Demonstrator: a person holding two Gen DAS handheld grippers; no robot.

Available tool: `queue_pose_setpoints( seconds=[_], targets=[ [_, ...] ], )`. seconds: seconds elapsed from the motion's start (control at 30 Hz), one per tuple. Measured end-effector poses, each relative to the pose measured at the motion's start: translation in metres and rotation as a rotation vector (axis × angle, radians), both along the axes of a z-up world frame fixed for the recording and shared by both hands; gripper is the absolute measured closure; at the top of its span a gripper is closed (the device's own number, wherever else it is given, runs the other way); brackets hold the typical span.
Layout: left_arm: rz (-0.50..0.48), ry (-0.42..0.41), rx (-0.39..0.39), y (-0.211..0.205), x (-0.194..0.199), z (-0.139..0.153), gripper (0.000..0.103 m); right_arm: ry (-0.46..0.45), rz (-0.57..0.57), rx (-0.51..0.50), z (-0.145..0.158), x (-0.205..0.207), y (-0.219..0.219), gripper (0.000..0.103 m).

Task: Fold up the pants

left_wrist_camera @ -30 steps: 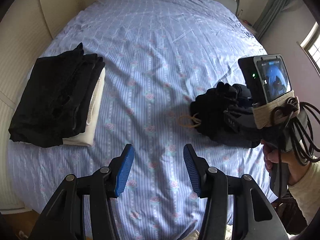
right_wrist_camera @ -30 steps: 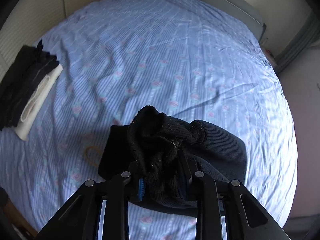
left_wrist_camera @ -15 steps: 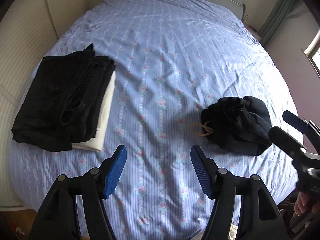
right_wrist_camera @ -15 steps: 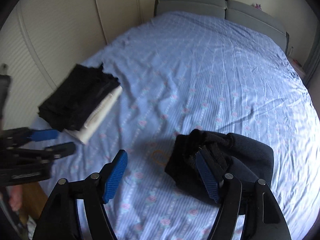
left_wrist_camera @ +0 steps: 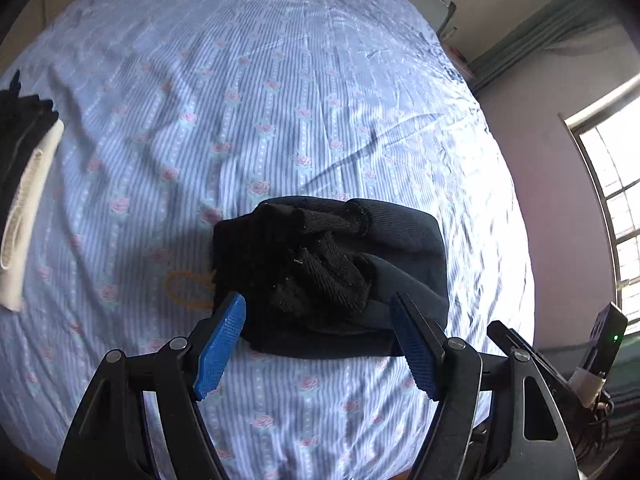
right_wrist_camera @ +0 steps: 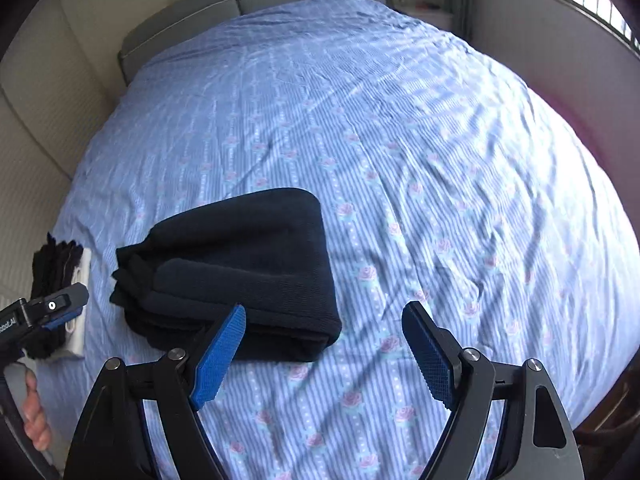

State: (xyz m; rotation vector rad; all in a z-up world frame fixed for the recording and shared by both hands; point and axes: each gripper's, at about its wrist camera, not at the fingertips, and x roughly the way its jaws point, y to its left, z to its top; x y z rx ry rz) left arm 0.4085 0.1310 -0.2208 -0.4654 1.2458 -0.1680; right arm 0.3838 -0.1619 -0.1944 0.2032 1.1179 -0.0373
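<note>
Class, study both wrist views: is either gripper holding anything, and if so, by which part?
Nothing is held. The left gripper and right gripper are both open; the dark pants lie bundled on the bed.

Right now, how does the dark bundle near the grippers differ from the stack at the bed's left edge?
The dark pants bundle is a loose, rumpled heap with bunched fabric on top; the folded stack lies in flat layers. The bundle is all dark; the stack has a white garment under its black ones. The bundle sits just ahead of the open left gripper; the stack lies apart. Both rest on the blue striped bedsheet.
</note>
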Motion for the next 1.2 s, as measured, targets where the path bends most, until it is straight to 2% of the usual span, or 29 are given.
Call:
queue_pose_setpoints(
  seconds=[0.07, 0.17, 0.3, 0.4, 0.53, 0.63, 0.73, 0.8, 0.87, 0.9, 0.97, 1.0, 1.07, 1.2],
  targets=[
    [0.003, 0.045, -0.007, -0.008, 0.009, -0.017, 0.029, 0.019, -0.030, 0.040, -0.017, 0.009, -0.013, 0.022],
    [0.019, 0.079, 0.033, -0.016, 0.016, -0.034, 0.031, 0.063, -0.024, 0.066, -0.040, 0.021, -0.018, 0.022],
    [0.071, 0.084, 0.014, -0.020, 0.021, -0.036, 0.031, 0.089, 0.053, 0.073, -0.064, 0.025, -0.018, 0.023],
    [0.105, 0.124, 0.017, -0.016, 0.012, -0.041, 0.031, 0.126, 0.086, 0.110, -0.085, 0.030, -0.019, 0.025],
    [0.159, 0.148, -0.034, -0.011, 0.001, -0.048, 0.031, 0.142, 0.109, 0.147, -0.093, 0.035, -0.022, 0.025],
    [0.153, 0.135, -0.026, -0.017, 0.011, -0.049, 0.032, 0.145, 0.134, 0.147, -0.094, 0.037, -0.020, 0.025],
    [0.151, 0.107, 0.021, -0.025, 0.027, -0.040, 0.041, 0.147, 0.149, 0.148, -0.094, 0.038, -0.019, 0.025],
    [0.154, 0.096, 0.046, -0.033, 0.039, -0.036, 0.041, 0.146, 0.165, 0.143, -0.095, 0.041, -0.014, 0.025],
    [0.131, 0.106, 0.100, -0.043, 0.049, -0.041, 0.041, 0.143, 0.188, 0.147, -0.097, 0.045, -0.006, 0.030],
    [0.120, 0.110, 0.138, -0.046, 0.051, -0.044, 0.044, 0.141, 0.196, 0.146, -0.096, 0.045, -0.002, 0.031],
    [0.113, 0.137, 0.200, -0.048, 0.053, -0.050, 0.064, 0.143, 0.209, 0.149, -0.098, 0.045, 0.005, 0.031],
    [0.118, 0.140, 0.181, -0.045, 0.053, -0.051, 0.066, 0.144, 0.218, 0.150, -0.098, 0.045, 0.009, 0.031],
    [0.142, 0.123, 0.123, -0.037, 0.050, -0.041, 0.078, 0.143, 0.238, 0.154, -0.093, 0.041, 0.015, 0.031],
    [0.162, 0.029, 0.059, -0.027, 0.035, -0.004, 0.080, 0.104, 0.211, 0.155, -0.078, 0.020, 0.007, 0.030]
  ],
)
